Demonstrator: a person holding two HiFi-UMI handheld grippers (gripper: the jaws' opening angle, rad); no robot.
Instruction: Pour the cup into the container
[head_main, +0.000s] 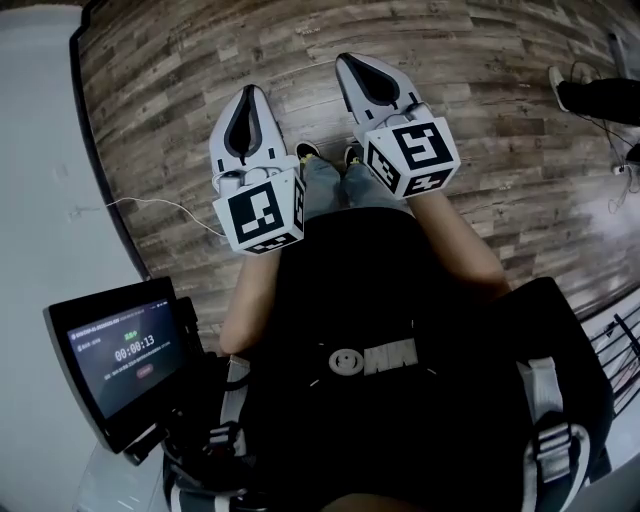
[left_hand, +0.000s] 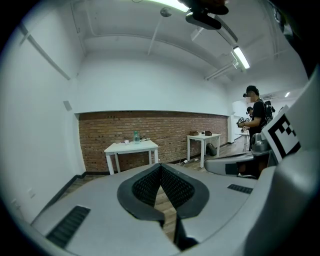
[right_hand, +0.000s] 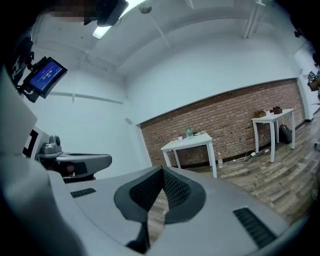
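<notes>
Both grippers are held side by side over the wooden floor. My left gripper is shut with nothing between its pads. My right gripper is shut and empty too, and its tips meet in the right gripper view. Far ahead, a white table stands against the brick wall. On it are a greenish clear bottle and a small white cup. The right gripper view shows the same table and bottle. Both grippers are far from that table.
A second white table with brown boxes stands further right along the brick wall. Another person stands at the far right. A small screen sits at my lower left. Cables lie on the floor.
</notes>
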